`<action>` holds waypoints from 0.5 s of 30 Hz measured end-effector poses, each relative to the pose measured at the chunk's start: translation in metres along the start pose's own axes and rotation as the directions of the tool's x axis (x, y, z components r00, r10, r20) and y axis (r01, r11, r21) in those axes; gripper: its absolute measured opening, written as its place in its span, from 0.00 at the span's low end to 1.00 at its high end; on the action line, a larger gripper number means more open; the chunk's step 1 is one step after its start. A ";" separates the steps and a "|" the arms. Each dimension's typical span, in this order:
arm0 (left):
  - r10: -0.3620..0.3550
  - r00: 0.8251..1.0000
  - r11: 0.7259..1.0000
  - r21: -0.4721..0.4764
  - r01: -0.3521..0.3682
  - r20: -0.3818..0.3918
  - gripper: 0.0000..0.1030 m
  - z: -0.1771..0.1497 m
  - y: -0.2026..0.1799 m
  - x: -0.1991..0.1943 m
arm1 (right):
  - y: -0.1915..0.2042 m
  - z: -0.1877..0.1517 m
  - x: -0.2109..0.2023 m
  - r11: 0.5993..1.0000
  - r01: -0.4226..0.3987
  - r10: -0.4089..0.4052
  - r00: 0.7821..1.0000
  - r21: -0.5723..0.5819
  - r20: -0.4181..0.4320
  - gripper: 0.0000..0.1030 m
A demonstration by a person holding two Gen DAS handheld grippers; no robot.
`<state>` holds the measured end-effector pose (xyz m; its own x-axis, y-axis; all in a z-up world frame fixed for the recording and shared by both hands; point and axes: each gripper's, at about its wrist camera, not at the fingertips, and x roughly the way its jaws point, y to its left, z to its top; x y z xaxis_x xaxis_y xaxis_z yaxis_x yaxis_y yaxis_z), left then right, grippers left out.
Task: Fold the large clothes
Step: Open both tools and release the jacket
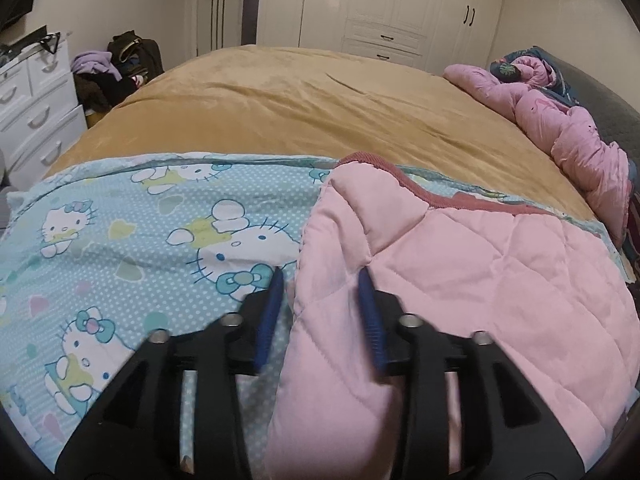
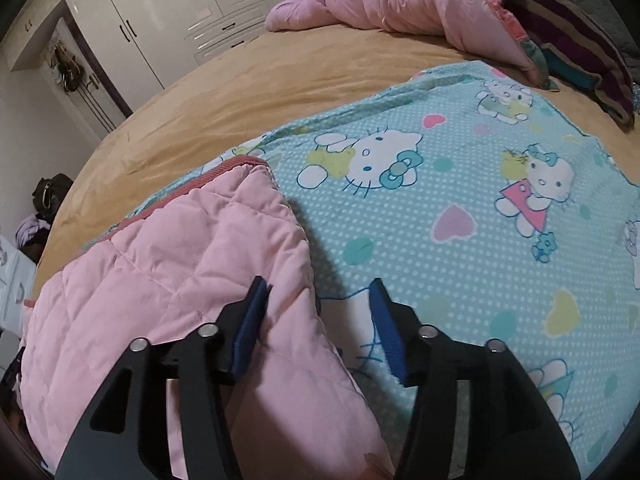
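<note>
Both the left gripper (image 1: pixel 320 276) and right gripper (image 2: pixel 318 286) stand apart, straddling the pink quilt (image 1: pixel 460 280) edge unclamped. Beyond lies bare tan bed (image 1: pixel 300 108).

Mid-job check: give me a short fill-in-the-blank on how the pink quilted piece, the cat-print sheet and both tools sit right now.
1. The pink quilted piece lies on top of the ____ cat-print sheet.
2. The far edge of the pink quilted piece is trimmed in a darker ____ binding.
3. Both the left tool and the right tool have their jaws ____, pads off the fabric.
4. Under the sheet, the bed cover is ____ in colour.

Missing words: blue; pink; open; tan
</note>
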<state>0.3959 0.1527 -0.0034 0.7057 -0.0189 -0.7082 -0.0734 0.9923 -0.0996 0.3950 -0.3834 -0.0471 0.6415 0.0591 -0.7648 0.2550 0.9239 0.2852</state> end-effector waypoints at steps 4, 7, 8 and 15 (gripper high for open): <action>0.011 1.000 1.000 -0.002 -0.011 -0.010 0.54 -0.002 -0.004 -0.008 | 0.005 -0.001 -0.014 0.999 -0.003 0.003 1.000 -0.035 0.009 0.70; 0.014 1.000 1.000 0.010 -0.014 -0.003 0.63 0.000 -0.010 -0.018 | 0.014 -0.002 -0.029 0.997 -0.032 0.034 0.999 -0.069 0.028 0.81; 0.017 1.000 1.000 0.013 -0.017 -0.002 0.66 0.000 -0.012 -0.022 | 0.017 -0.002 -0.034 0.996 -0.038 0.041 0.999 -0.076 0.034 0.86; 0.020 1.000 0.999 0.037 -0.021 0.021 0.90 0.005 -0.028 -0.050 | 0.038 -0.005 -0.072 0.986 -0.108 0.117 0.991 -0.129 0.062 0.89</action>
<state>0.3661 0.1269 0.0382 0.7187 0.0039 -0.6954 -0.0619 0.9964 -0.0584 0.3548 -0.3512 0.0162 0.7107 0.1428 -0.6889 0.0885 0.9533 0.2889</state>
